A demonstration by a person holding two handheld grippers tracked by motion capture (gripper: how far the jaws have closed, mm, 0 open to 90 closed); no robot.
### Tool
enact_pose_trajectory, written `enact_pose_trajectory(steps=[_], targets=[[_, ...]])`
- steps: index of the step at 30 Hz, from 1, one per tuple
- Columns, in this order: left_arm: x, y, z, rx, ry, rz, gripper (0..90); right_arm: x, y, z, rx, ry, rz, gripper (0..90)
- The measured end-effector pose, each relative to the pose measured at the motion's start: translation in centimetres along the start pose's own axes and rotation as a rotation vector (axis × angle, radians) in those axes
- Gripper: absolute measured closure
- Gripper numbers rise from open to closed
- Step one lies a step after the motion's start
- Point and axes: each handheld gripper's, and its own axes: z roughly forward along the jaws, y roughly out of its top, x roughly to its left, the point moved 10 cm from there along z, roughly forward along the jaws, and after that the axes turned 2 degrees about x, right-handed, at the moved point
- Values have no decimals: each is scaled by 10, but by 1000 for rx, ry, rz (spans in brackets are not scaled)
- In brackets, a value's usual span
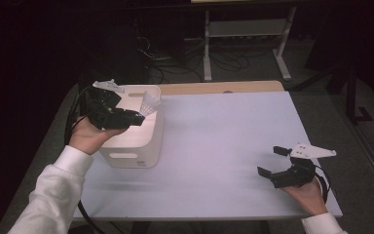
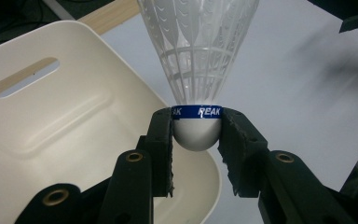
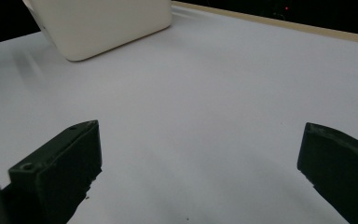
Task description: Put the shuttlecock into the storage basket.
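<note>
Left tongs [image 2: 196,154] pinch the shuttlecock [image 2: 198,70] by its cork above the white bin [image 2: 51,121]; right tongs [image 1: 274,162] spread. We advise centring over the bin's opening before release.

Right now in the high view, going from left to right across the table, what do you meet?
Left gripper with its jaws shut on a white shuttlecock → cream plastic bin beneath them → bare white tabletop → right gripper, jaws open, holding nothing.
</note>
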Motion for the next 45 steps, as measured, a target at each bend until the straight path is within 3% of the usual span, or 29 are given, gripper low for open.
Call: enact_pose_trajectory(steps=[19, 32, 45], targets=[[19, -21, -14, 24, 36, -42, 650, 0, -2, 1, 11, 3, -2, 0], [26, -35, -10, 49, 37, -59, 649, -1, -3, 2, 15, 1, 1, 0], [28, -45, -3, 126, 39, -52, 649, 0, -2, 1, 14, 0, 0, 0]])
